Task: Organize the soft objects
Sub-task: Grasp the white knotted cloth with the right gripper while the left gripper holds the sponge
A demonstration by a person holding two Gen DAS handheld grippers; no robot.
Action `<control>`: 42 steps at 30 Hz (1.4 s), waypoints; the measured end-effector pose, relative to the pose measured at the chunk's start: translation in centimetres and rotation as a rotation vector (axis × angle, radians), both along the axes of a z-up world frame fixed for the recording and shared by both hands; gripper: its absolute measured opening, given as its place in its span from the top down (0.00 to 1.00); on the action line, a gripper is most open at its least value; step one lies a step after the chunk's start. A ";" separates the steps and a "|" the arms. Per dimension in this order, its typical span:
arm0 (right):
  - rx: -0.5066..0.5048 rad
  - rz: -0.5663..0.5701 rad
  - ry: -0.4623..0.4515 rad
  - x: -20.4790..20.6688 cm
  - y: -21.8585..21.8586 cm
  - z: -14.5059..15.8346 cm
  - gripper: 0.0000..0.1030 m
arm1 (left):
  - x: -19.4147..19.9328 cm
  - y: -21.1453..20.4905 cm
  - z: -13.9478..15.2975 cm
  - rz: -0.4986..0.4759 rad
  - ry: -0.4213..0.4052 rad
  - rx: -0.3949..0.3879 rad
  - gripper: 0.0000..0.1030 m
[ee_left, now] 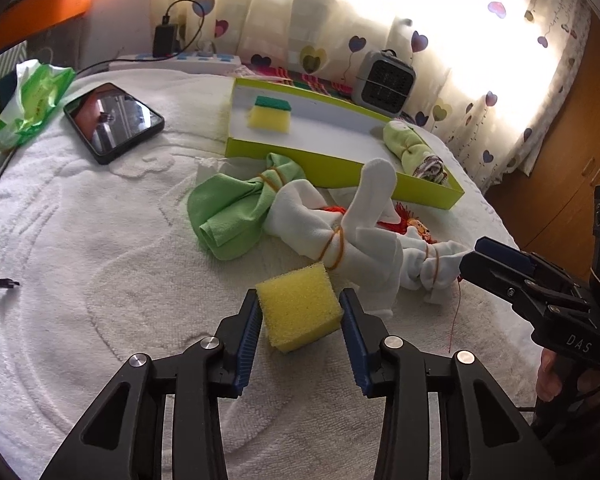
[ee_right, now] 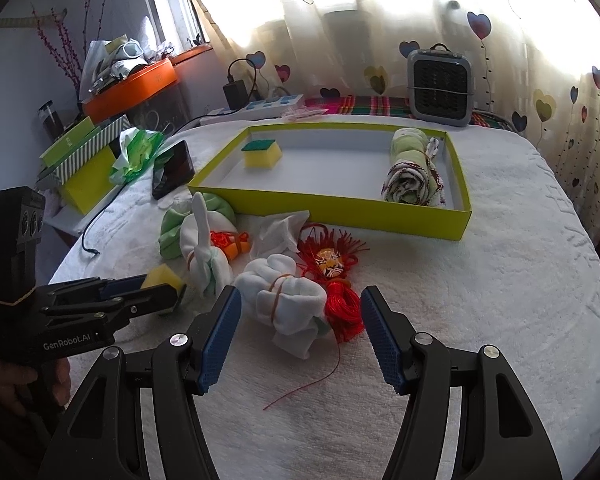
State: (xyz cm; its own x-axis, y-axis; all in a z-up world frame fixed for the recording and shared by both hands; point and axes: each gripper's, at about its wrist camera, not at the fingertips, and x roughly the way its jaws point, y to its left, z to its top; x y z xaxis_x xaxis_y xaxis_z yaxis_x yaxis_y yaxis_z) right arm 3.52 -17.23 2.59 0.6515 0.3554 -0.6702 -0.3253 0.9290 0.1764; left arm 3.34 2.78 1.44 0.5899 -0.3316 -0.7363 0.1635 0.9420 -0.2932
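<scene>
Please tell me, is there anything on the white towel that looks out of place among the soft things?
Yes. A black smartphone lies on the white towel beside the yellow-green tray; it is hard, not soft. A loose red thread also trails from the red tasselled mask ornament across the towel.

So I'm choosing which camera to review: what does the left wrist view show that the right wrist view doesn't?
Only the left wrist view: the left claw closed on the plain yellow sponge, pads touching it. Only the right wrist view: the open right claw around the white bundle, the orange tray. Both: the green box, holding a green-topped sponge.
</scene>
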 end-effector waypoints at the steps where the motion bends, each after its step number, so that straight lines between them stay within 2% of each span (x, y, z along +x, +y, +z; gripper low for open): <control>1: -0.001 0.007 0.000 0.1 0.2 0.0 0.39 | 0.0 0.3 0.0 0.008 -0.002 0.006 0.63; 5: -0.004 0.044 0.000 0.3 1.5 0.0 0.39 | 0.0 1.6 0.1 0.040 -0.005 0.021 0.63; 11: -0.064 0.058 -0.057 0.8 3.8 0.8 0.39 | 0.1 3.2 0.1 0.090 -0.011 0.054 0.63; 19: -0.185 0.050 -0.181 -0.4 5.9 1.8 0.39 | 0.4 4.0 -0.5 0.080 0.005 0.025 0.63; 21: -0.174 0.053 -0.186 -0.3 5.9 1.9 0.39 | 0.5 4.0 -0.8 0.075 0.010 0.021 0.63; 29: -0.070 0.161 -0.048 2.0 7.5 0.0 0.39 | 0.6 4.2 -1.0 0.069 0.012 0.006 0.63; 37: -0.090 0.220 -0.006 3.0 9.7 -1.3 0.39 | 0.5 4.2 -1.0 0.067 0.012 0.002 0.63; 42: -0.101 0.191 0.015 3.6 9.5 -2.0 0.39 | 0.6 4.2 -1.0 0.067 0.011 0.003 0.63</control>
State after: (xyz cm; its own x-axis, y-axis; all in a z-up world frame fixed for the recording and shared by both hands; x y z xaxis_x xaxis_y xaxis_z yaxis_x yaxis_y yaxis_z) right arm 7.14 -7.69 0.59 0.5684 0.4018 -0.7180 -0.4950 0.8640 0.0916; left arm 3.90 6.95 0.42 0.6025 -0.2890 -0.7439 0.0968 0.9517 -0.2914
